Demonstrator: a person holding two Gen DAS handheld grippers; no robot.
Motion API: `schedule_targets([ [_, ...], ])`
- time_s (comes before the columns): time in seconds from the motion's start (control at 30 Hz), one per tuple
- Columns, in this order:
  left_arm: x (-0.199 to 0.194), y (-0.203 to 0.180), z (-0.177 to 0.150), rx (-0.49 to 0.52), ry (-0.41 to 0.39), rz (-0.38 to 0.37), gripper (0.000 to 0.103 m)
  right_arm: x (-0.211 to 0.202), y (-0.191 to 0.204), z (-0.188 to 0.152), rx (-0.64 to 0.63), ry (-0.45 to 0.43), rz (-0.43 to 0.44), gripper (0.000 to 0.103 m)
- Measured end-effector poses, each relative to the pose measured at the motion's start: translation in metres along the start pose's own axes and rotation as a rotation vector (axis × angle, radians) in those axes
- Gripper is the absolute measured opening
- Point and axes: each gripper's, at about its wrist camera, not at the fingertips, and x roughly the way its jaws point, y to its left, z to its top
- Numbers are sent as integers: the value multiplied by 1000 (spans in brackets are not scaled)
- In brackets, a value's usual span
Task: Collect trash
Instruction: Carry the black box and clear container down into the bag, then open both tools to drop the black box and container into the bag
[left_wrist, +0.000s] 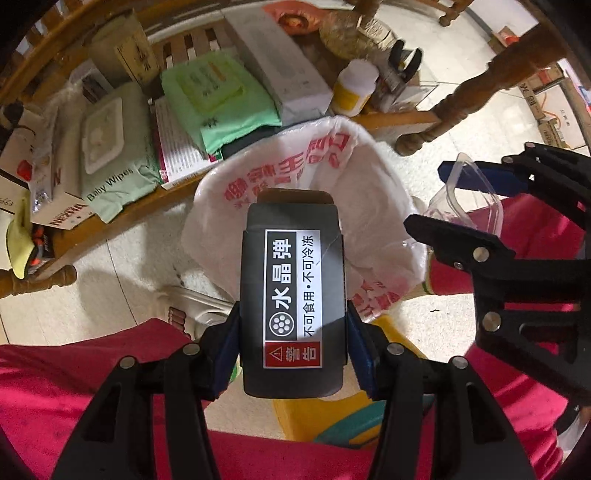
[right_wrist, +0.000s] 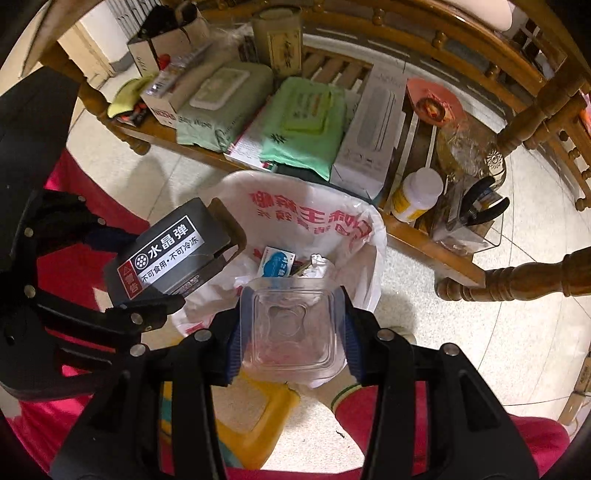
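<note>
My left gripper (left_wrist: 293, 328) is shut on a black carton with a white and red label (left_wrist: 291, 295) and holds it over the near rim of a bin lined with a white bag with red print (left_wrist: 325, 162). The carton also shows in the right wrist view (right_wrist: 170, 251), at the bin's left rim. My right gripper (right_wrist: 291, 332) is shut on a clear plastic tub (right_wrist: 291, 325) above the bin's (right_wrist: 314, 214) near edge. It shows at the right of the left wrist view (left_wrist: 461, 199). A blue-white packet (right_wrist: 277, 262) and crumpled paper lie inside the bag.
A low wooden bench (right_wrist: 424, 240) behind the bin carries wipes packs (right_wrist: 306, 125), a white box (right_wrist: 373, 129), a white bottle with a yellow label (right_wrist: 413, 195) and pliers (right_wrist: 484, 206). A wooden leg (right_wrist: 517, 280) stands at the right. Red-clad legs and a yellow stool (right_wrist: 258, 417) are below.
</note>
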Motion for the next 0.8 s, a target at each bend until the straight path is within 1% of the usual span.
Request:
schedule_targets([
  [0.03, 6, 1, 2, -5, 8, 14, 51, 4, 0, 1, 4, 6, 1, 44],
  [0.17, 24, 8, 6, -33, 41, 17, 51, 23, -4, 2, 22, 39, 15, 44],
  [0.43, 53, 19, 11, -79, 102, -2, 51, 55, -7, 6, 48, 91, 29, 44],
  [0.8, 70, 17, 11, -88, 127, 4, 51, 84, -14, 10, 91, 137, 39, 44],
])
